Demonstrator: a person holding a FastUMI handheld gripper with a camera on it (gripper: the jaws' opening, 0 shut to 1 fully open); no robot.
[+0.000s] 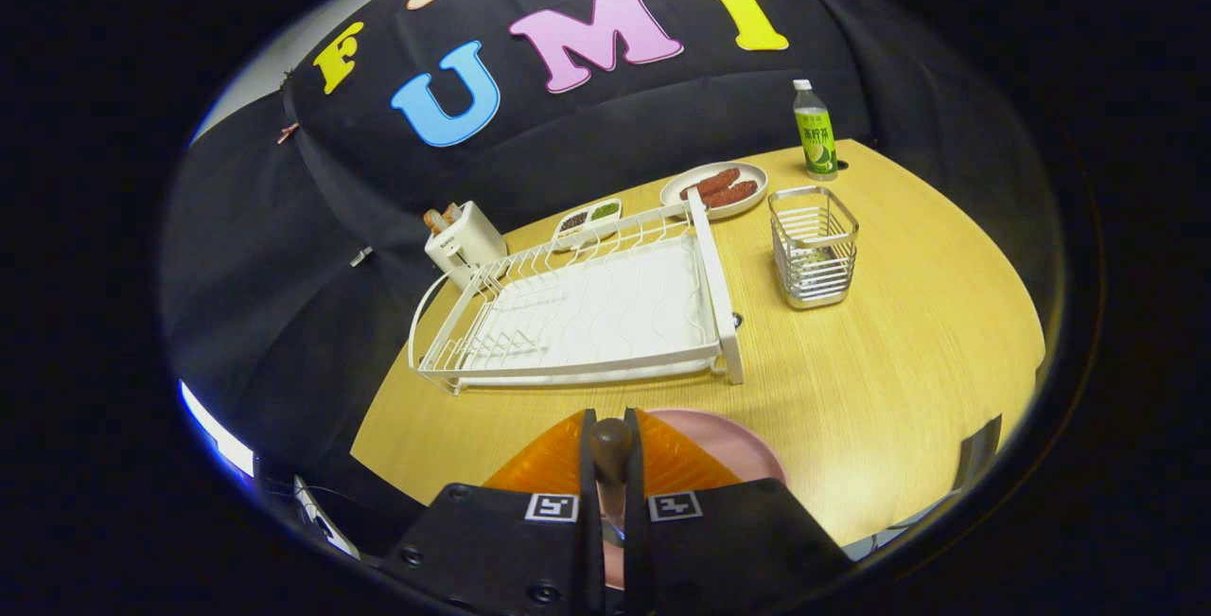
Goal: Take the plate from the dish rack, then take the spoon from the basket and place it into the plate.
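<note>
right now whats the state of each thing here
claw: shut on spoon
spoon: upright between the fingers, above the plate
plate: pink, flat on the table
dish rack: no dishes in it
basket: upright right of the rack
bottle: upright, capped

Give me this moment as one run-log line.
gripper: shut on spoon | pink plate: on table under fingers | dish rack: empty | basket: beyond | step: lowering spoon to plate
</note>
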